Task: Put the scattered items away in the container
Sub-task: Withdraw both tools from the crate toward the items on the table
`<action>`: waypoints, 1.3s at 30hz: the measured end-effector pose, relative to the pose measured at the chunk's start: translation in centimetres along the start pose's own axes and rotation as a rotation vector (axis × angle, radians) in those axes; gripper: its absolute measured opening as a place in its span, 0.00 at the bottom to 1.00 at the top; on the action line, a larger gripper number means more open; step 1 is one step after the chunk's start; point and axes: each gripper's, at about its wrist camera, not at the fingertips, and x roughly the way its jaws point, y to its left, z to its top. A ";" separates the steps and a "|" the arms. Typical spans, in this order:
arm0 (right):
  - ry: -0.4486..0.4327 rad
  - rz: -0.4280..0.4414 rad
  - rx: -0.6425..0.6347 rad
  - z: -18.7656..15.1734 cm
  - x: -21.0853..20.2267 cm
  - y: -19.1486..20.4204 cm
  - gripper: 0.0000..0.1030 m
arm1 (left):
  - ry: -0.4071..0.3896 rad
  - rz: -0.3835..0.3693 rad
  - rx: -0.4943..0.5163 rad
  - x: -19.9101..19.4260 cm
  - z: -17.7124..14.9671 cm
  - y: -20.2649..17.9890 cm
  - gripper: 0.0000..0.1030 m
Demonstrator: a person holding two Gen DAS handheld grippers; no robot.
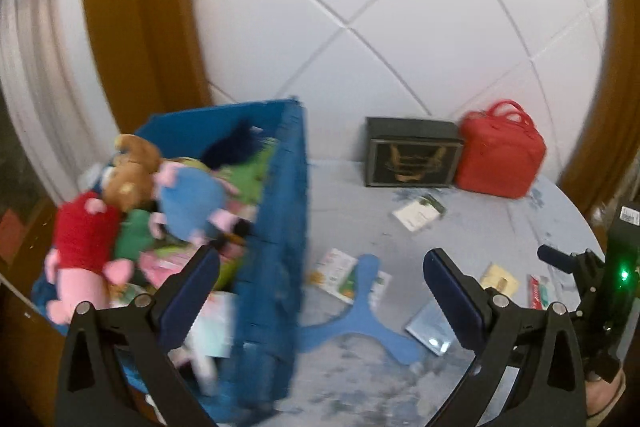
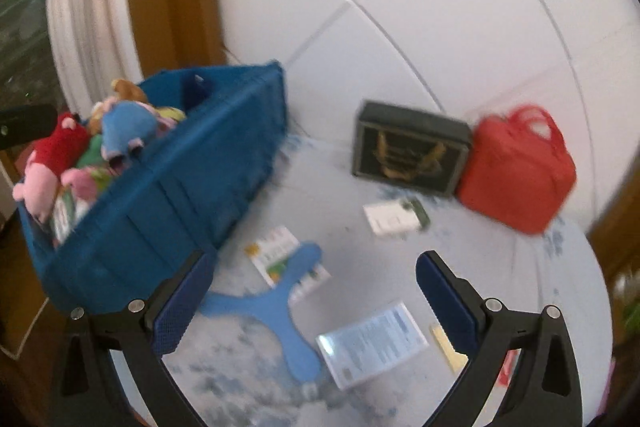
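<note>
Bedsheet [image 2: 360, 227]: boomerang [image 2: 276, 307] between right claw [image 2: 316, 291] fingers.

left gripper [image 1: 320, 283] - jaws wide apart, empty | right gripper [image 2: 316, 287] - jaws wide apart, empty

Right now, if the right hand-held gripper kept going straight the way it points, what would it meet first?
Probably the bed cover, bare between the blue three-armed toy and the white card. Nothing sits between its open jaws; depth is unclear.

No text can be read. The dark box [image 2: 412, 151] ahead of the right gripper [image 2: 316, 291] bears a gold emblem; the print on the leaflets [image 2: 374, 343] between its fingers is blurred.
</note>
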 end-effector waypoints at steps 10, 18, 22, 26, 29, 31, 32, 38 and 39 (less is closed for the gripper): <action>0.095 -0.095 0.186 -7.9 0.3 -9.4 1.00 | 0.091 -0.140 0.080 6.5 -4.8 -7.8 1.00; 0.205 -0.235 0.363 -14.6 1.6 -15.5 1.00 | 0.195 -0.170 0.150 14.6 -9.4 -10.7 1.00; 0.227 -0.295 0.446 -17.9 1.5 -18.0 1.00 | 0.228 -0.165 0.179 17.5 -11.5 -12.1 1.00; 0.251 -0.345 0.527 -21.0 0.9 -21.2 1.00 | 0.273 -0.195 0.191 19.2 -13.5 -13.8 1.00; 0.263 -0.360 0.571 -22.5 0.7 -23.9 1.00 | 0.311 -0.189 0.199 20.5 -14.7 -15.6 1.00; 0.276 -0.365 0.586 -23.4 1.0 -26.0 1.00 | 0.329 -0.188 0.189 21.1 -15.2 -16.7 1.00; 0.279 -0.365 0.590 -23.7 1.2 -26.8 1.00 | 0.338 -0.183 0.184 21.4 -15.4 -17.4 1.00; 0.299 -0.329 0.558 -23.8 3.6 -32.5 1.00 | 0.366 -0.152 0.155 22.8 -16.2 -22.8 1.00; 0.306 -0.323 0.549 -23.7 4.2 -33.3 1.00 | 0.372 -0.143 0.144 23.1 -16.3 -23.6 1.00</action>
